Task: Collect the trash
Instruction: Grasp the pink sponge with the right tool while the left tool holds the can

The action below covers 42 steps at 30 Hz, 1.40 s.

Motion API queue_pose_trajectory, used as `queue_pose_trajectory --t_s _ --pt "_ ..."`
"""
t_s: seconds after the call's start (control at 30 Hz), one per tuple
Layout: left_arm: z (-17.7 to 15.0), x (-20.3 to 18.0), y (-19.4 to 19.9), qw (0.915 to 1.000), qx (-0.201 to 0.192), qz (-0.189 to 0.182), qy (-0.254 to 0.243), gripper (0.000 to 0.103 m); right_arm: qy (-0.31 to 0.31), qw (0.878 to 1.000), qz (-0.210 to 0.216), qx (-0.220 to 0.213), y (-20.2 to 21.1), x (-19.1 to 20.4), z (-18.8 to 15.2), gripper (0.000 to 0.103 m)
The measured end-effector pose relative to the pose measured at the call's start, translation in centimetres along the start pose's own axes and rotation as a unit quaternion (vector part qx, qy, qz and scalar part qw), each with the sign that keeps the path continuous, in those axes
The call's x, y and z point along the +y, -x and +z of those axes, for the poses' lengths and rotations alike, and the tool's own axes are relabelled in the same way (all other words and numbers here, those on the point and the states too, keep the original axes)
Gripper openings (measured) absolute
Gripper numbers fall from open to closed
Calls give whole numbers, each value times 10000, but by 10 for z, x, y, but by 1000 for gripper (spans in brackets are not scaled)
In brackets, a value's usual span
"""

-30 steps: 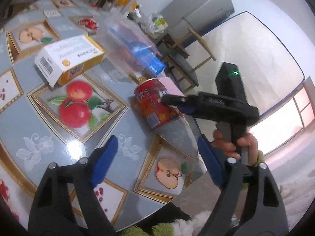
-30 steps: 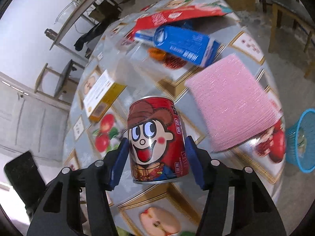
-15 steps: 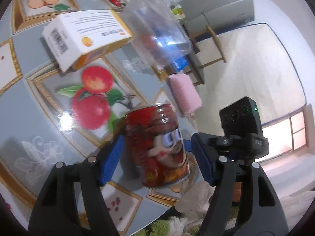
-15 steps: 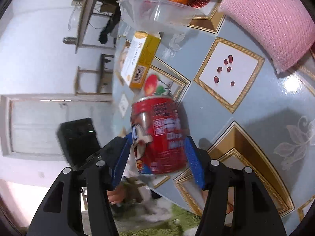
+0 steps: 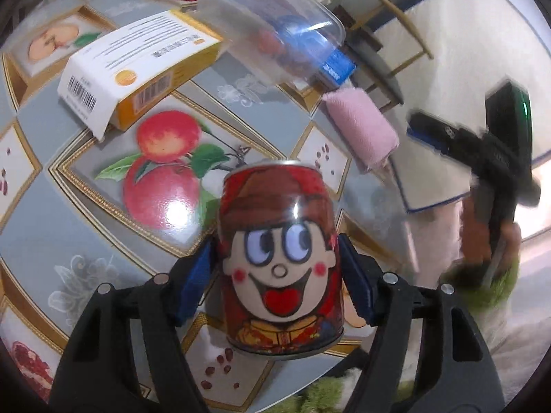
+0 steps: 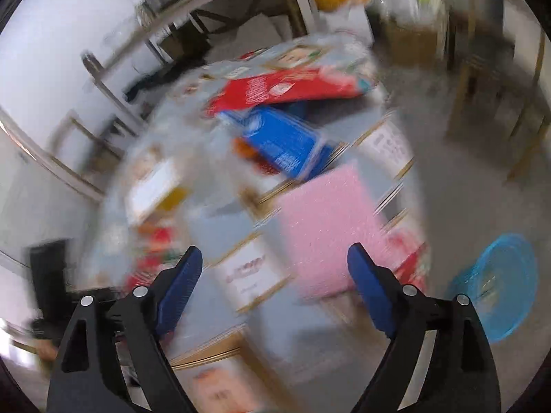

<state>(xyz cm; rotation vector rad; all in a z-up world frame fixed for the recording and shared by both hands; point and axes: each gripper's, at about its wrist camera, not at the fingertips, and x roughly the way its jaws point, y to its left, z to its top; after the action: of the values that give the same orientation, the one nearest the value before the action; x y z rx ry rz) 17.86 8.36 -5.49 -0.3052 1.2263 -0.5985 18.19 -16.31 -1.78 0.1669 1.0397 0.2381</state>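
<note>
A red drink can (image 5: 279,261) with a cartoon face stands upright between the blue pads of my left gripper (image 5: 277,251), which is shut on its sides just above the fruit-patterned table (image 5: 69,213). In the left wrist view my right gripper (image 5: 482,151) shows as a blurred shape to the right, off the table edge, held by a hand. In its own blurred view my right gripper (image 6: 273,251) has its jaws opening wide, with nothing between them.
A white and orange box (image 5: 137,69) and a clear plastic tub (image 5: 275,27) lie behind the can. A pink foam sheet (image 6: 327,220), a blue carton (image 6: 286,141) and a red packet (image 6: 286,89) lie further along the table. A blue basket (image 6: 496,285) stands on the floor.
The can has passed from my right gripper to my left, which closed on it. My right gripper opened and pulled away up and to the right.
</note>
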Motion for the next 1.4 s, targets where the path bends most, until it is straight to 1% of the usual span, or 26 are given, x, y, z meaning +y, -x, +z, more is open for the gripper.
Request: queue_pose_trajectory --t_s 0.03,0.13,0.27,0.3,0.4,0.47,0.53,0.57,0.73,1.0,1.13,1.23,1.4 --pt "-1 -2 0 10000 9 36 -29 63 278 9995 -117 29 -10 -1 8 91" --pt "-4 -4 0 9999 -32 147 -47 62 465 9978 -365 299 -35 -13 22 91" --pt "-6 0 4 9998 -113 128 134 62 645 9942 -385 776 -74 -17 22 91" --pt "-8 2 5 9997 -131 115 178 62 664 9934 -414 839 -76 -16 20 91" --pt "-10 5 8 9993 -211 86 296 62 745 9924 -494 841 -75 -11 12 91" --pt "-13 6 9 9989 -284 117 351 62 803 9913 -605 845 -72 -8 7 87" --pt "-16 4 11 9985 -348 161 388 62 853 9900 -714 867 -70 -6 1 81" --pt "-18 4 12 9983 -385 189 402 62 832 9897 -744 896 -67 -6 -1 81" --pt "-27 3 17 9971 -526 249 491 62 672 9904 -621 1036 -56 -1 -16 79" --pt "-39 0 20 9959 -615 364 551 62 618 9886 -341 1329 -37 26 -57 79" --pt "-42 0 21 9955 -646 372 585 62 729 9874 -304 1368 -30 38 -72 81" --pt "-43 0 21 9954 -656 382 587 62 837 9852 -442 1429 -32 44 -78 84" --pt "-42 0 20 9954 -665 378 578 62 1075 9806 -763 1451 -39 53 -84 87"
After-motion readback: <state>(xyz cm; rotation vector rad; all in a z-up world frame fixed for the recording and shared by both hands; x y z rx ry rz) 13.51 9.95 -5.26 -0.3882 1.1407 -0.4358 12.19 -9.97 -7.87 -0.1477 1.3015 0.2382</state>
